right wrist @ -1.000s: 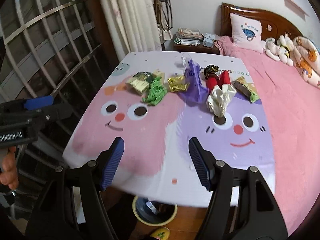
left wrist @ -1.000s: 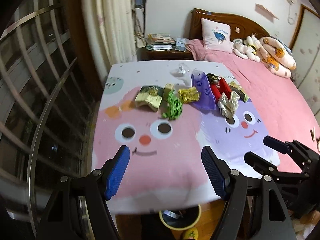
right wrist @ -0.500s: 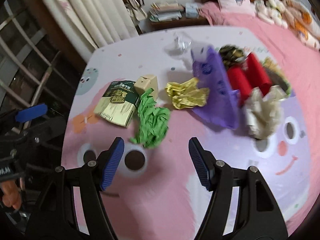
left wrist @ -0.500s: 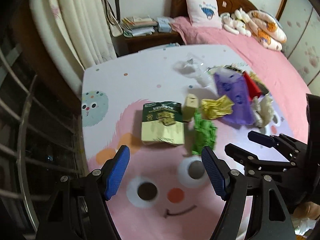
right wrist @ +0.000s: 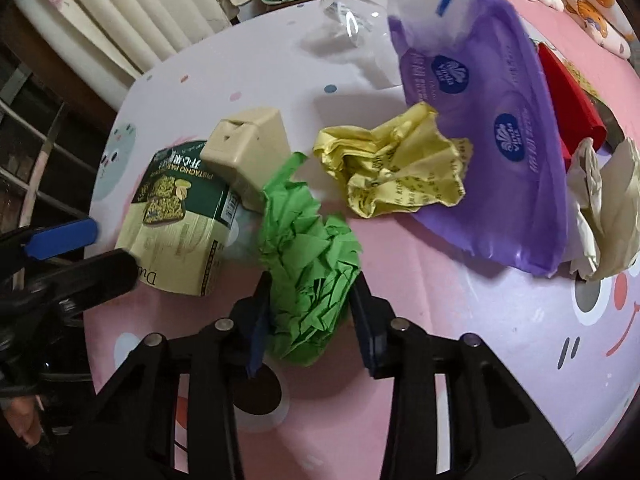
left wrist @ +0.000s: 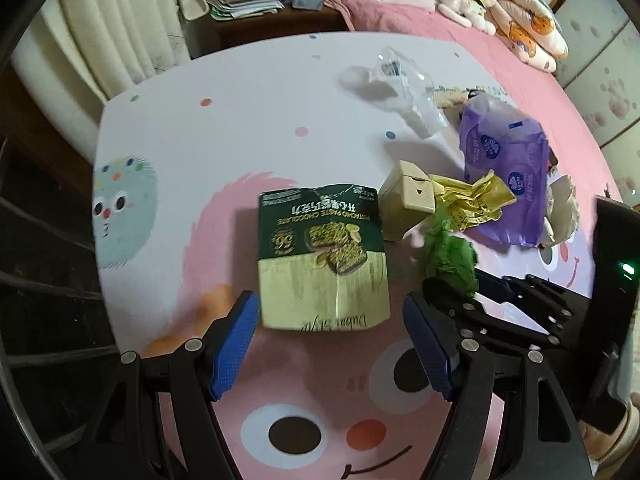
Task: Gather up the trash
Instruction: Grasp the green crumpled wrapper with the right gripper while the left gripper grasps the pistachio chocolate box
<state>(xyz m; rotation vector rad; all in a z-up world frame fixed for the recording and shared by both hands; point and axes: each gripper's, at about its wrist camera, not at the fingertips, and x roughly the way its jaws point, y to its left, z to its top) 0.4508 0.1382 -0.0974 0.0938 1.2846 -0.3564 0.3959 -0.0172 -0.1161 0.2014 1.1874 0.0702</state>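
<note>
Trash lies on a cartoon tablecloth (left wrist: 240, 128). My left gripper (left wrist: 332, 344) is open, its fingers on either side of the near end of a green-and-cream chocolate bag (left wrist: 322, 256), also in the right wrist view (right wrist: 176, 220). My right gripper (right wrist: 312, 320) has closed in on a crumpled green paper ball (right wrist: 308, 256), its jaws against both sides; the ball also shows in the left wrist view (left wrist: 450, 254). Behind lie a small beige box (right wrist: 248, 148), a yellow wrapper (right wrist: 396, 172), a purple tissue pack (right wrist: 492, 120), red packaging (right wrist: 568, 100), white crumpled paper (right wrist: 604, 204) and clear plastic (left wrist: 400, 80).
A curtain (left wrist: 120, 28) and a bedside cabinet with papers (left wrist: 248, 0) stand beyond the table's far edge. A pink bed with a pillow and plush toys (left wrist: 500, 8) lies at the far right. A metal window grille (right wrist: 32, 140) is on the left.
Both grippers have moved forward and down to the trash. The left now straddles the chocolate bag's end. The right has narrowed from wide open onto the green paper ball.
</note>
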